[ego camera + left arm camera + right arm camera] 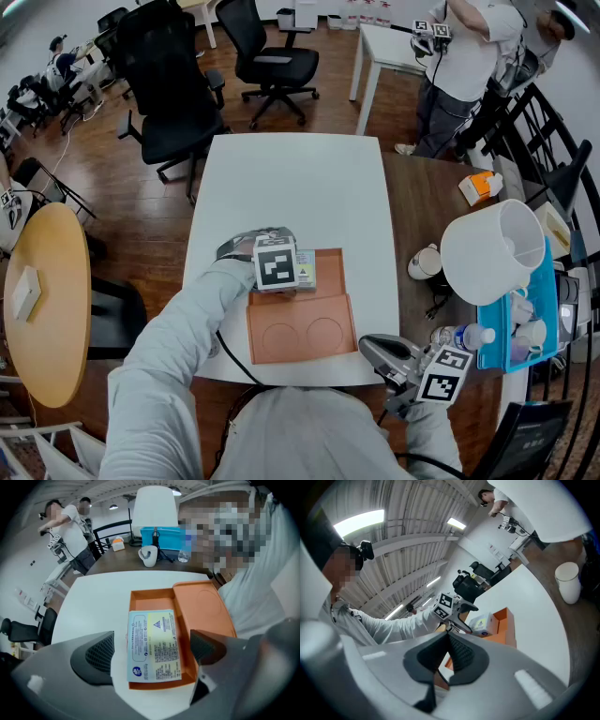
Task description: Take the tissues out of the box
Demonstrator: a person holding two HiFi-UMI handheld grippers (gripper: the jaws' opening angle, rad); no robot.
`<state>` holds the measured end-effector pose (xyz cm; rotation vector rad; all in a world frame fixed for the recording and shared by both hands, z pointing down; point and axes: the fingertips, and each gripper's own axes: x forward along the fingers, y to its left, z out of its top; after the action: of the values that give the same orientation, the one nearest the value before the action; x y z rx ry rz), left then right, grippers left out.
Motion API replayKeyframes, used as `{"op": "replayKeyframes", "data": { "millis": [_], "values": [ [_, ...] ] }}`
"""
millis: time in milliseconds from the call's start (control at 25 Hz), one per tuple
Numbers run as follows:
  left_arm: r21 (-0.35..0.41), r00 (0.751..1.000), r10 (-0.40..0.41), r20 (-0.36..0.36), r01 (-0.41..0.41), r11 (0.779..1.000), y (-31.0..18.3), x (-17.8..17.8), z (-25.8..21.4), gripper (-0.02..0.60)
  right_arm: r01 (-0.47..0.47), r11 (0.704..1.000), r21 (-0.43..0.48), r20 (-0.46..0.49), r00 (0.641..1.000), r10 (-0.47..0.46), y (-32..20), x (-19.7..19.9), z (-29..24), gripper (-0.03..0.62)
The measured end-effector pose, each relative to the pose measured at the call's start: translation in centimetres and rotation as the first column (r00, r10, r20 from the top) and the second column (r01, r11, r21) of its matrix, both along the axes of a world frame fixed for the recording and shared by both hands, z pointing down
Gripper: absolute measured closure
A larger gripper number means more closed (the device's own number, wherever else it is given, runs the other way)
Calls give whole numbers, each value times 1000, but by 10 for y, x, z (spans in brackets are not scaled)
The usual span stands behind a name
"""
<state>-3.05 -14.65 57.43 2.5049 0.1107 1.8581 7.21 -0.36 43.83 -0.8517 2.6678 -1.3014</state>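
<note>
An open orange box [323, 267] lies on the white table [300, 187], its lid [300, 328] folded flat toward me. A pale blue and yellow tissue pack [153, 645] lies in the box tray [150, 597], beside the lid [201, 606]. My left gripper [153, 651] hovers over the box with its jaws wide open. The pack sits between the pads [101, 654] without touching them. In the head view this left gripper [276, 265] covers the box's left part, next to the tissue pack [306, 270]. My right gripper [398, 361] is shut and empty, off the table's near right corner.
On the brown desk to the right stand a white mug [425, 262], a big white lampshade [497, 248], a blue tray [544, 309] and a water bottle [464, 336]. Black office chairs [178, 84] stand behind the table, a round wooden table [52, 300] at left. A person [464, 56] stands at the back right.
</note>
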Motion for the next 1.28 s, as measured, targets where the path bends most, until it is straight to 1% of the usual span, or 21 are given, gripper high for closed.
{"op": "replayKeyframes", "data": {
  "millis": [120,200,280,440,600,680,720,760,800,840,880,920,1000,1080,1120,1160,1200,1280],
  "values": [
    [-50,999,-3,46,6,999,2,8,21,80,-10,1000,-12,-16,1000,10,4,10,9,591],
    [-60,997,-8,75,12,998,1,8,31,84,-17,1000,-17,-41,999,16,5,16,14,591],
    [-54,995,-2,104,7,999,-2,5,40,126,-25,999,-21,-64,998,24,5,21,18,591],
    [-50,993,-16,116,22,999,-5,4,43,147,-39,999,-26,-71,997,37,5,26,20,591],
    [-46,993,-38,115,43,998,-7,4,40,170,-21,1000,-21,-75,997,19,8,22,19,591],
    [0,990,-94,100,95,995,-16,-1,25,175,-16,1000,-19,-84,996,14,9,21,20,591],
    [17,988,-139,73,138,990,-20,-4,12,176,-17,1000,-17,-88,996,15,9,20,19,591],
    [11,982,-189,23,188,982,-21,-5,-3,176,-18,1000,-15,-89,996,17,8,20,19,591],
    [-15,969,-241,-44,241,970,-19,-5,-19,175,-19,1000,-13,-85,996,18,8,20,17,591],
    [-42,949,-298,-109,295,955,-19,-8,-36,176,-18,1000,-11,-79,997,17,7,19,16,591],
    [-57,922,-356,-155,351,935,-21,-16,-52,176,-15,1000,-11,-74,997,15,7,19,14,591],
    [-58,893,-412,-184,408,911,-25,-28,-67,175,-12,1000,-9,-71,997,11,7,18,13,591],
    [-31,842,-498,-209,503,864,-33,-59,-89,175,-3,1000,-5,-73,997,3,5,17,12,591],
    [-8,802,-560,-207,571,821,-34,-93,-99,175,12,1000,2,-72,997,-12,2,12,11,591],
    [-8,778,-596,-199,607,795,-33,-110,-100,175,23,1000,5,-69,997,-23,0,7,10,591],
    [-17,746,-639,-190,648,762,-32,-127,-97,175,35,999,7,-67,997,-35,-2,3,8,591],
    [-33,706,-685,-180,691,722,-31,-142,-91,175,49,999,10,-65,997,-48,-4,-2,7,591],
    [-81,613,-774,-159,773,629,-29,-168,-70,175,77,997,10,-66,995,-76,-7,-11,7,591]
  ]
}}
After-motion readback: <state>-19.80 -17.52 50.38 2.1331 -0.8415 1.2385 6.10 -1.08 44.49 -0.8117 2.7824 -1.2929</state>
